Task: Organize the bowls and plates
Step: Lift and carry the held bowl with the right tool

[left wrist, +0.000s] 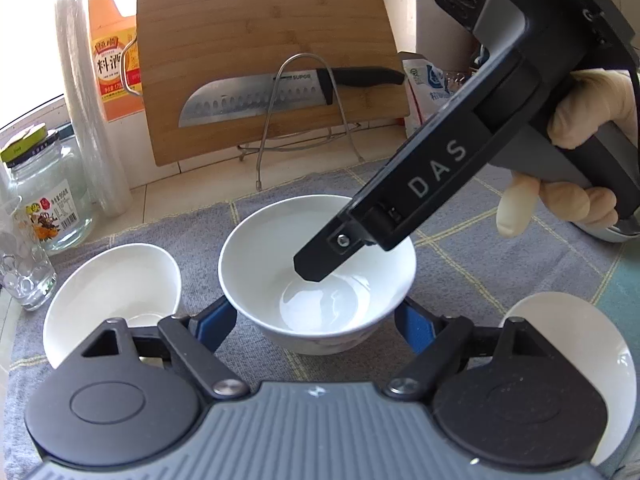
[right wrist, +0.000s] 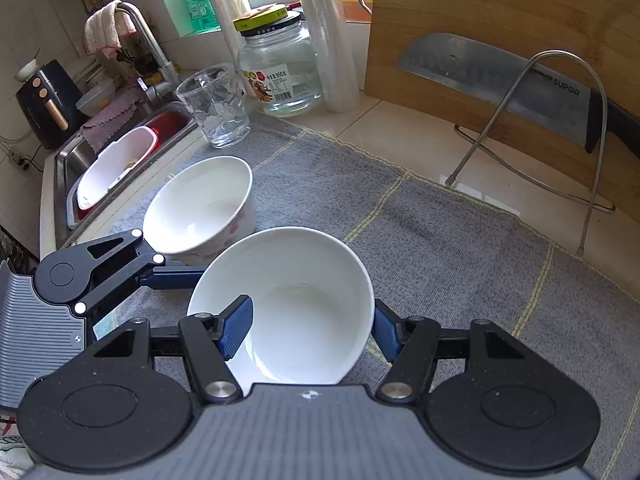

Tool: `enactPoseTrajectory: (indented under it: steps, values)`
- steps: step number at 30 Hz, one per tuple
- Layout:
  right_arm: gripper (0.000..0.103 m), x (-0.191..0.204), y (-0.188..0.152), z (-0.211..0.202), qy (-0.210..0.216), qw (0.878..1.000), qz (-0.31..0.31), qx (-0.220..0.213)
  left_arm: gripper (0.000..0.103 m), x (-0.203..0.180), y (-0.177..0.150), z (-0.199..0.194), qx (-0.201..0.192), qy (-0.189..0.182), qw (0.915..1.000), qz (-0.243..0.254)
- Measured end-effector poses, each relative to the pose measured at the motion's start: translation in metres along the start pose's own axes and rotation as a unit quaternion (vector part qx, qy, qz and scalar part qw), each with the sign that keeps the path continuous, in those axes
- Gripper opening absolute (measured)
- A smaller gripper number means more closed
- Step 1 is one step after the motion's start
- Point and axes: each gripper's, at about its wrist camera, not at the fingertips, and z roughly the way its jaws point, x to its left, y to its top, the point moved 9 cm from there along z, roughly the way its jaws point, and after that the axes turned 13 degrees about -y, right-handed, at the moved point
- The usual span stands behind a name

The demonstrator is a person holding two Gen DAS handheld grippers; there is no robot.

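Note:
A white bowl stands on the grey checked cloth, and both grippers hold it. My left gripper is shut on it, its blue pads pressed on the outer wall at both sides. My right gripper, held by a gloved hand, is shut on the same bowl, one finger inside and the other outside the wall. A second white bowl sits to the left, seen behind in the right wrist view. A third white dish lies at the right.
A bamboo cutting board with a knife leans in a wire rack behind the cloth. A glass jar, tumbler, cling-film roll and orange bottle stand at the back left. The sink holds a white basin.

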Motion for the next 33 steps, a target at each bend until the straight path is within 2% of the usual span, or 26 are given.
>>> enactPoseTrajectory:
  steps: [15,33]
  values:
    - [0.069,0.009,-0.01,-0.052,-0.003,1.0,0.01,-0.025,0.086,-0.033,0.012,-0.037,-0.022,-0.005,0.9993,0.029]
    - [0.069,0.017,-0.052,-0.092,-0.02,0.999,0.026,-0.033,0.086,-0.079,0.004,-0.062,-0.03,-0.037,0.9976,0.05]
